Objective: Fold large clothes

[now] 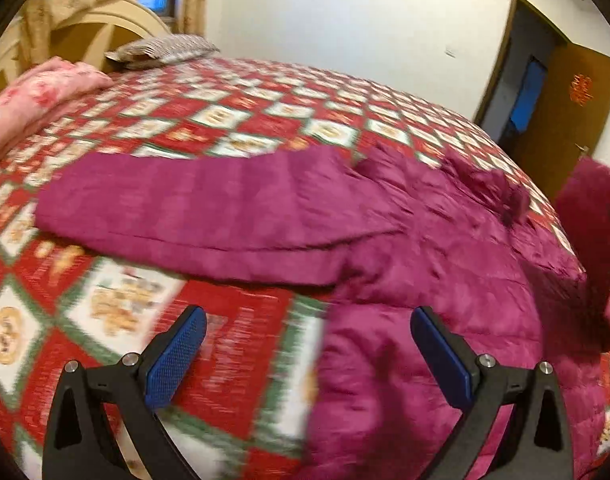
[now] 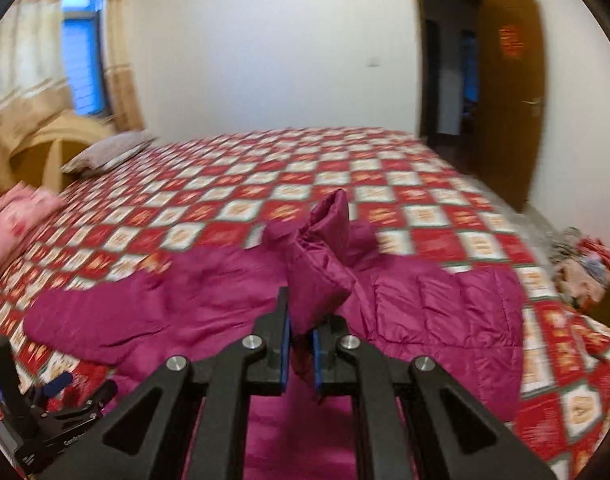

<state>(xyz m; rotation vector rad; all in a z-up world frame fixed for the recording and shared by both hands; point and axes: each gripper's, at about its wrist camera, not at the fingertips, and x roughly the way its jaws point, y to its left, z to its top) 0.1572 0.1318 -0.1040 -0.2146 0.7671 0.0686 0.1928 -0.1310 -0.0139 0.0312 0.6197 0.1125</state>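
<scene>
A magenta quilted jacket lies spread on the bed, one sleeve stretched flat to the left. My left gripper hovers open over the jacket's near edge, and nothing is between its blue pads. My right gripper is shut on a bunched fold of the jacket, which stands up above its fingers. In the left wrist view that lifted part shows at the far right. The jacket's body lies flat beyond the right gripper. The left gripper's frame shows at the lower left.
The bed carries a red and white checked quilt. A folded pink blanket and a patterned pillow lie by the headboard. A wooden door stands open at the right. A pile of clothes sits past the bed's right edge.
</scene>
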